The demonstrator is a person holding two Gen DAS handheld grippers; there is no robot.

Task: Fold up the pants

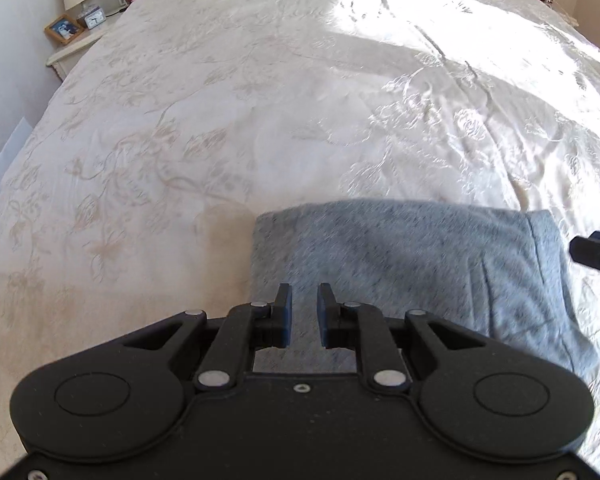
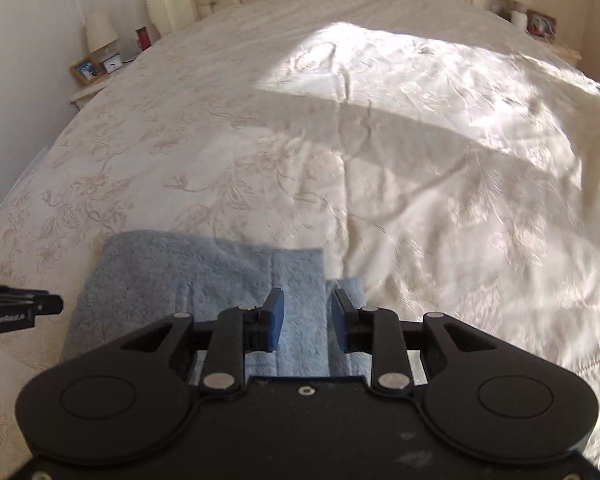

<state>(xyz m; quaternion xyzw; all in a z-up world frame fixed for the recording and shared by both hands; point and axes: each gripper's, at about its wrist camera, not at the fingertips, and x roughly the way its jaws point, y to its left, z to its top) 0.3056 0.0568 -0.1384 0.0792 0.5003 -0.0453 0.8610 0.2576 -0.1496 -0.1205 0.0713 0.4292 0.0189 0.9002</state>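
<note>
Folded grey pants point(image 1: 412, 264) on bedspread point(image 1: 220, 120), near edge hidden behind left gripper point(image 1: 304, 312) and right gripper point(image 2: 307, 320), jaws apart, empty.

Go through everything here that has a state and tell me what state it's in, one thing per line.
Pants: folded into a compact rectangle, lying flat on the bed.
Left gripper: open, nothing between its fingers, over the pants.
Right gripper: open, nothing held, over the pants' right end.
Bedspread: spread over the bed, slightly wrinkled, partly sunlit.
Bedside lamp: looks unlit.
</note>
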